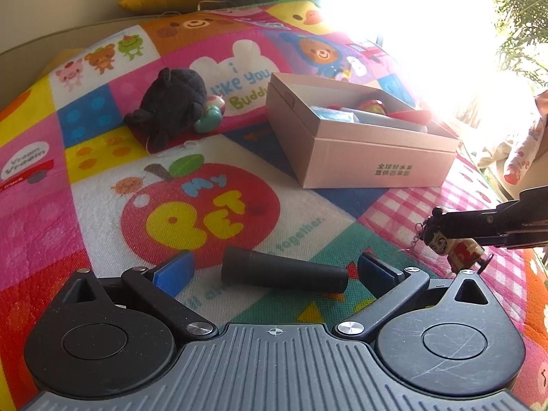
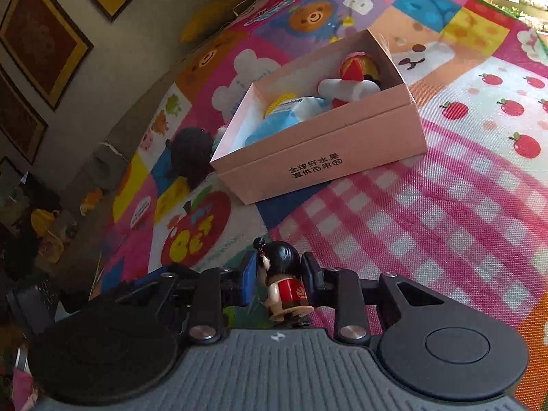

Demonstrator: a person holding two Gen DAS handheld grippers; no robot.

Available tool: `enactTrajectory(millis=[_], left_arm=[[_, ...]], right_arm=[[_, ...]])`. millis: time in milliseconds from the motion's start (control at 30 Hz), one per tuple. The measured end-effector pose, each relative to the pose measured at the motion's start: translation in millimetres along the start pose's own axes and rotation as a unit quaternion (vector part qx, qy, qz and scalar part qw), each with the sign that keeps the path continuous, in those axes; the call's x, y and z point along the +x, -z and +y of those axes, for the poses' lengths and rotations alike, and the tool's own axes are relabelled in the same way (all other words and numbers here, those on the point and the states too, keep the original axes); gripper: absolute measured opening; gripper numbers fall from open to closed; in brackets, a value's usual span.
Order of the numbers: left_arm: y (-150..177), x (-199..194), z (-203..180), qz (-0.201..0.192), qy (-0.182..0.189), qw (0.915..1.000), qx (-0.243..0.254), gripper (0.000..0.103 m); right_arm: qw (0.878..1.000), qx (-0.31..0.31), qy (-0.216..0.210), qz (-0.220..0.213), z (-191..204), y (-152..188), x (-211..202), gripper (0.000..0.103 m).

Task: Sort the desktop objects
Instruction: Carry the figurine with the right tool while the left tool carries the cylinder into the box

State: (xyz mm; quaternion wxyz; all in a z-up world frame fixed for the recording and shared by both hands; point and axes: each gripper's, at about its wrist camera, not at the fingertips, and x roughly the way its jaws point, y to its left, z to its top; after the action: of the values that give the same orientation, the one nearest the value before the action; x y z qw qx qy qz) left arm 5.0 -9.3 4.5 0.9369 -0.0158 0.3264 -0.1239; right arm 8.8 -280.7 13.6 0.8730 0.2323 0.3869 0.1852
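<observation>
Little doll caught in the right-hand tool, box waiting ahead.

The doll (image 2: 286,282) sits pinched at the head between the right gripper (image 2: 279,279) fingers, just above the play mat (image 2: 445,226); carry it steady and level over the pink box (image 2: 318,157). The left gripper (image 1: 274,270) fingers gape wide around a black tube (image 1: 284,270), not touching.

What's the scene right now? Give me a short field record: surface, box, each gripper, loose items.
surface: patchwork play mat
box: open pink box, already holds several items
right gripper: fingers closed on a small doll figure
left gripper: open, black cylinder lies on the mat between its fingers
loose items: black plush toy left of the box
</observation>
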Motion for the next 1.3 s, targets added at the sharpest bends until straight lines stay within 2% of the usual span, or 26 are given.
enactTrajectory(millis=[133,267,367,467,633,800,933,1067,1200,1300], left_arm=[[0,0,0,0.001,-0.002,1.0,0.002,0.103],[0,0,0,0.001,-0.003,1.0,0.003,0.103],[1,0,-1,0.001,-0.004,1.0,0.004,0.103],[0,0,-2,0.002,-0.006,1.0,0.006,0.103],[0,0,-2,0.002,-0.005,1.0,0.006,0.103],[0,0,-2,0.002,-0.005,1.0,0.006,0.103],[0,0,-2,0.002,-0.006,1.0,0.006,0.103],[0,0,-2,0.002,-0.006,1.0,0.006,0.103],[0,0,-2,0.002,-0.006,1.0,0.007,0.103],[0,0,-2,0.002,-0.006,1.0,0.006,0.103]], right_arm=[[0.999,-0.002,0.027,-0.024,-9,6,-8,0.029],[0.993,-0.039,0.091,-0.061,-13,9,-28,0.032],[0.985,-0.088,0.124,-0.084,-8,15,-39,0.054],[0.972,-0.164,0.136,-0.095,9,27,-43,0.061],[0.955,-0.256,0.132,-0.074,33,45,-26,0.061],[0.926,-0.336,0.16,-0.057,45,59,-5,0.062],[0.923,-0.354,0.147,-0.038,40,58,-3,0.062],[0.916,-0.366,0.157,-0.041,37,58,-8,0.062],[0.93,-0.329,0.154,-0.055,29,50,-17,0.062],[0.932,-0.328,0.142,-0.059,31,51,-19,0.061]])
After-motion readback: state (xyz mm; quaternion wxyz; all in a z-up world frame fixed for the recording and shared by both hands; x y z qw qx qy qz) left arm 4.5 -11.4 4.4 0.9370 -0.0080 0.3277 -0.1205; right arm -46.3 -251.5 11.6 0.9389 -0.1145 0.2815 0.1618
